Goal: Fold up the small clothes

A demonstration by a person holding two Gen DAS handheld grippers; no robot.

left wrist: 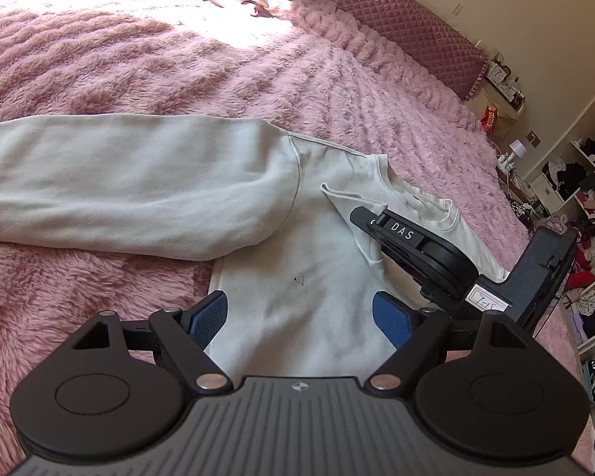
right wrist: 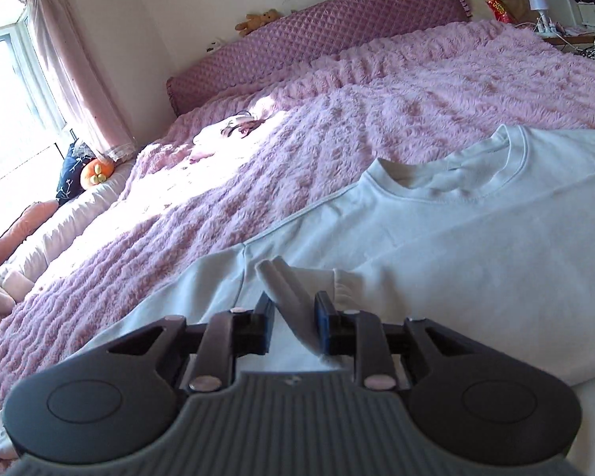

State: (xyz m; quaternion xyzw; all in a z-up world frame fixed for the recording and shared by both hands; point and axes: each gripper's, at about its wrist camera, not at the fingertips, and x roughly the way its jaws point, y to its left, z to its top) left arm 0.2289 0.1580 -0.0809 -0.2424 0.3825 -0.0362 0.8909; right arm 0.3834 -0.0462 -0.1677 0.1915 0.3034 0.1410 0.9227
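A white long-sleeved sweatshirt (left wrist: pixel 289 214) lies flat on the pink fluffy bed, one sleeve (left wrist: pixel 119 182) stretched out to the left. My left gripper (left wrist: pixel 299 313) is open and empty, hovering just above the shirt's body. My right gripper (right wrist: pixel 293 325) is nearly shut on a folded strip of the shirt, a cuff or hem edge (right wrist: pixel 285 293), held over the shirt's chest below the collar (right wrist: pixel 448 174). The right gripper also shows in the left wrist view (left wrist: pixel 377 222), with the white fabric at its tip.
The pink blanket (left wrist: pixel 178 59) covers the whole bed. A purple quilted headboard (right wrist: pixel 317 35) runs along the far side. A small pink garment (right wrist: pixel 226 131) lies in the sunlit patch. Cluttered shelves (left wrist: pixel 587 198) stand right of the bed.
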